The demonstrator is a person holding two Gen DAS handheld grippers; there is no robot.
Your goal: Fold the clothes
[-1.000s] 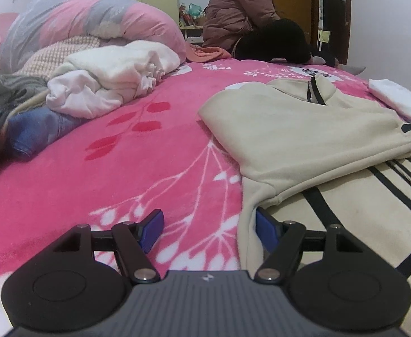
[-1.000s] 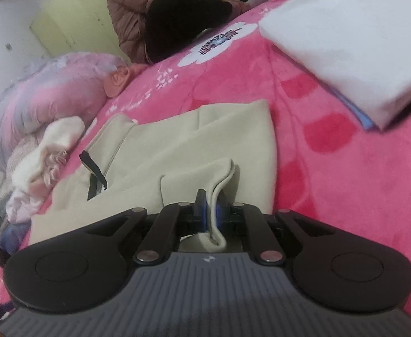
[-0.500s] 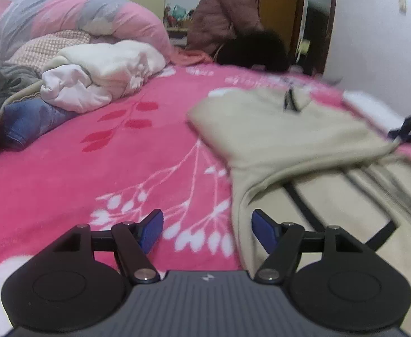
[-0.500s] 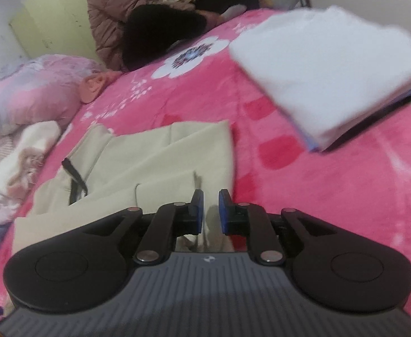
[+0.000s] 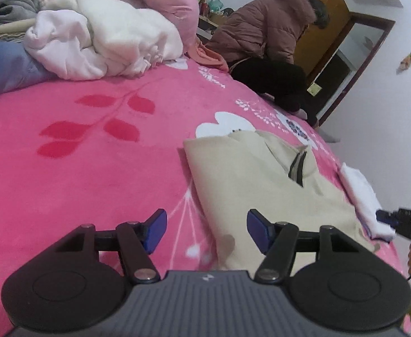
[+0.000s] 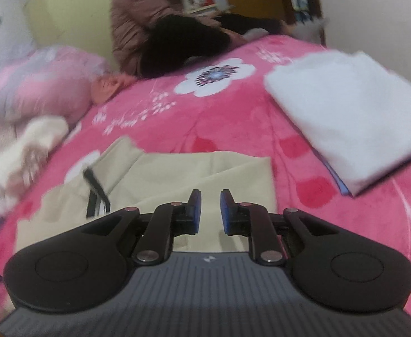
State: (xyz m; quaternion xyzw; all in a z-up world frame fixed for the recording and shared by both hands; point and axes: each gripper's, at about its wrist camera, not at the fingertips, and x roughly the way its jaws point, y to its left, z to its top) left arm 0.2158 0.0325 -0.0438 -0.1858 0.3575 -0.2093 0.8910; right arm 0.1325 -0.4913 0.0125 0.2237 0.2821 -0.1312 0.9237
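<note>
Right gripper point(image 6: 210, 213) released the beige jacket point(image 6: 177, 174), now slightly spread above it.

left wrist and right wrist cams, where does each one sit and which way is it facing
Left wrist: on the left tool, aimed down across the pink blanket at the beige garment; its open, empty fingers show, and the right tool at the right edge.
Right wrist: on the right tool, facing the beige garment and folded white cloth; its narrowly parted, empty fingers show.
Shared: garment, white cloth, seated person.
</note>
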